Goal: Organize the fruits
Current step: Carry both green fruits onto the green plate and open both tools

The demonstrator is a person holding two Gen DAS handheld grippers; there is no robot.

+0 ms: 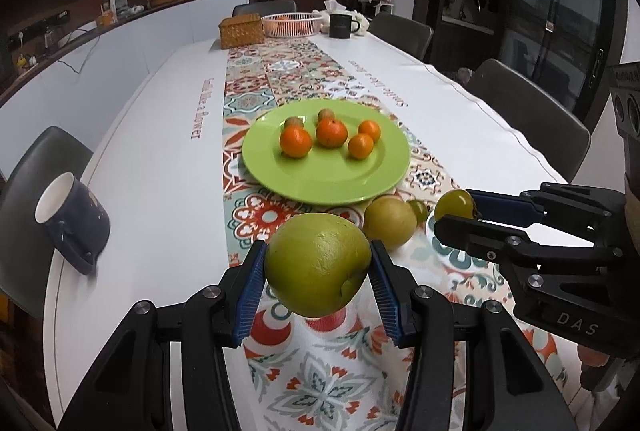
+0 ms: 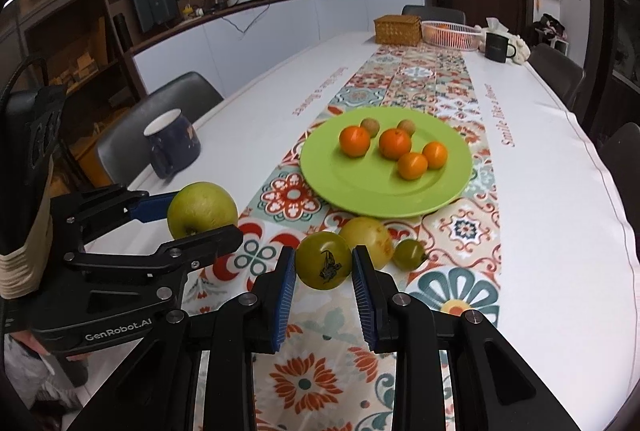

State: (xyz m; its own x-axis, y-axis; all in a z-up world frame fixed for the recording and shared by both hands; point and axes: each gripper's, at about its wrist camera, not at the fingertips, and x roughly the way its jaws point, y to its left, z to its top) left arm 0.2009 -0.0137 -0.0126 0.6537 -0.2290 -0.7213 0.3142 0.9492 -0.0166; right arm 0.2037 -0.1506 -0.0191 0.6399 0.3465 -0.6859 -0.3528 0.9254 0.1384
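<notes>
A: Clamped in the left tongs (image 1: 318,265) is a large green fruit (image 1: 318,263), held clear of the worktop (image 1: 160,159); a green tomato (image 2: 324,260) is gripped in the right tongs (image 2: 324,265).

B: Where is the target seen?

A: The green plate (image 1: 320,183) lies at twelve o'clock, oranges (image 1: 295,141) grouped toward its far half. Each fruit is best lowered onto the bare near half, and only then released.
</notes>
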